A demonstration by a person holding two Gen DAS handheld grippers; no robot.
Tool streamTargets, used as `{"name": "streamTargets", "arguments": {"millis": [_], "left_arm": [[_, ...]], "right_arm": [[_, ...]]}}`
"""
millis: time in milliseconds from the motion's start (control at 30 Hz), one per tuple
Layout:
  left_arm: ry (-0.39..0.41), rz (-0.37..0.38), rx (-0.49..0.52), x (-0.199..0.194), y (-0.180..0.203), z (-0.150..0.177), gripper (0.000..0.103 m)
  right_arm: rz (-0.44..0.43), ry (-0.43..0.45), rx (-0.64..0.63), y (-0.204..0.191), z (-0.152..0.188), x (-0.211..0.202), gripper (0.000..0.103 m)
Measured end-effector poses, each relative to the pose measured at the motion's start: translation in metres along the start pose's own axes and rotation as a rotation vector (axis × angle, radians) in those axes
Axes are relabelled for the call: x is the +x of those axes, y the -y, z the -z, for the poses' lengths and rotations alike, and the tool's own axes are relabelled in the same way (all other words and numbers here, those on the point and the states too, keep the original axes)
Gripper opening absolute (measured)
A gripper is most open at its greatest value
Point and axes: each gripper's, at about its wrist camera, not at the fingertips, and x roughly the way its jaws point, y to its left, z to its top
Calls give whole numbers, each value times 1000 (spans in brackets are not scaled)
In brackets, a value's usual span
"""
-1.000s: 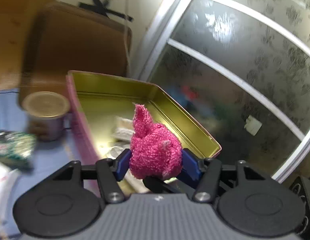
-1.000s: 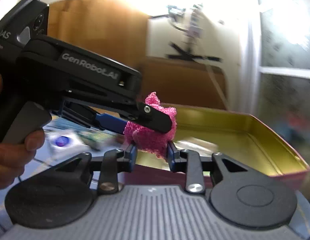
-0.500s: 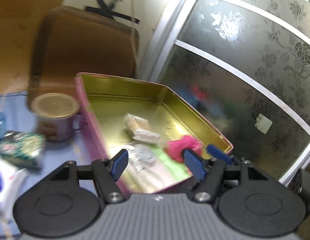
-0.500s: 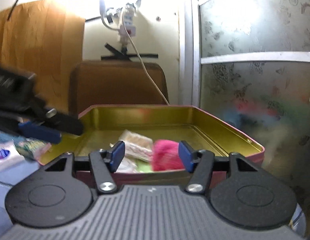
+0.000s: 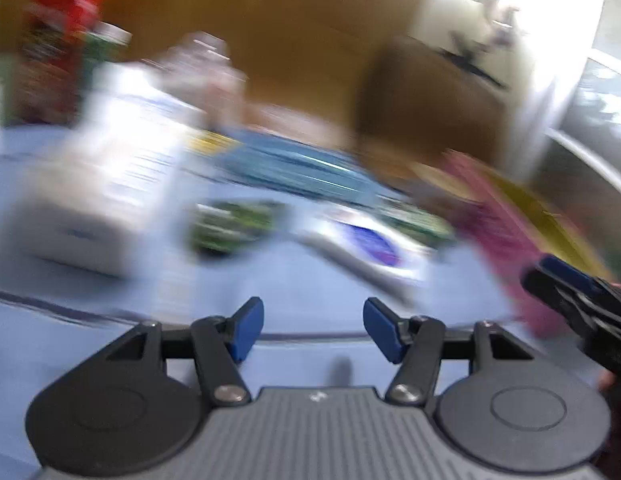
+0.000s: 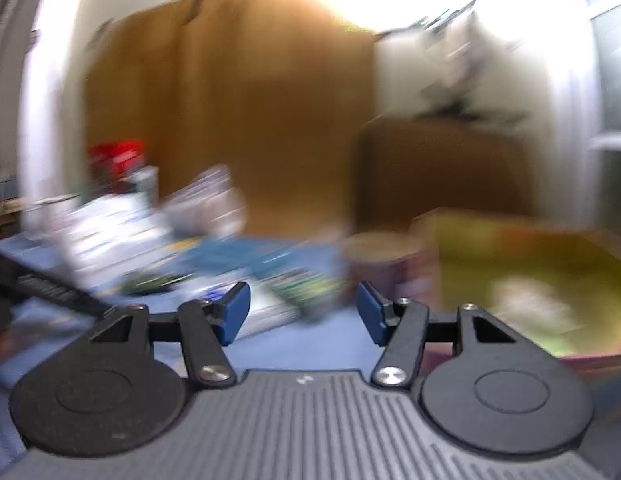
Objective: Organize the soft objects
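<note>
Both views are smeared by motion. My left gripper [image 5: 313, 330] hangs over the blue tablecloth [image 5: 318, 292], its jaws closing with nothing between them. Ahead of it lie a green packet [image 5: 234, 224] and a white packet with a blue mark [image 5: 362, 240]. My right gripper [image 6: 302, 316] is open and holds nothing; its dark tip shows at the right edge of the left wrist view. The pink tin with a gold inside [image 6: 530, 264] stands to the right, with pale items blurred in it. I cannot make out the pink fluffy toy.
A white box [image 5: 110, 168] and a red-lidded jar [image 5: 62, 20] stand at the left. A gold-lidded cup [image 6: 382, 256] sits beside the tin. A brown chair back [image 6: 442, 168] and a wooden panel rise behind the table.
The pink toy left both grippers and landed in the tin. Both grippers opened, then swung left away from the tin toward the packets on the cloth.
</note>
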Motion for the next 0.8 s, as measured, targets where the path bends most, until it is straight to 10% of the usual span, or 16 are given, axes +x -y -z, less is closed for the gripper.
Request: {"name": "streamTargets", "arguments": {"millis": [100,500,800], "left_arm": [[32,-211,81,-1,-20,0,57],[65,-165,41,-4,-33,1,61],[66,-163,40,-5,-31,3,62]], "right_arm": [[-140,-92,-1,-23,-6,37,61],[-245,-420,27,-86,-56,222,60],[-306,-404,-147,-96,-31,168,55]]}}
